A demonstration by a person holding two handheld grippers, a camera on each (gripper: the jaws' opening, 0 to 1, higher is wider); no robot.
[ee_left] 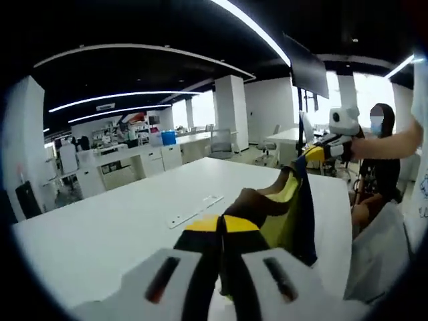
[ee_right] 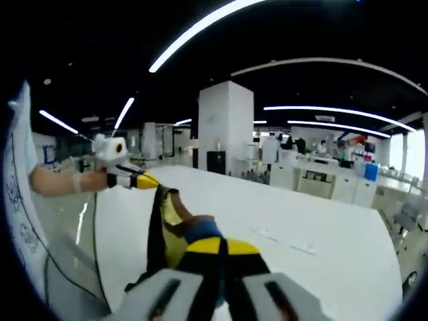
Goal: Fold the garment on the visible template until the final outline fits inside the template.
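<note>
We hold the garment (ee_left: 294, 207) stretched above the white table (ee_left: 100, 234), lower right of frame, left tongs (ee_left: 223, 227) and right tongs (ee_right: 217, 246) each clamped on an edge; soft, light cloth, best gripped at corners

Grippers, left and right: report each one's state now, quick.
Left gripper: shut on the garment, held up above the white table.
Right gripper: shut on the garment's other end.

Left hand-held gripper (ee_left: 222, 226) and right hand-held gripper (ee_right: 223, 247) both raised, jaws closed.
</note>
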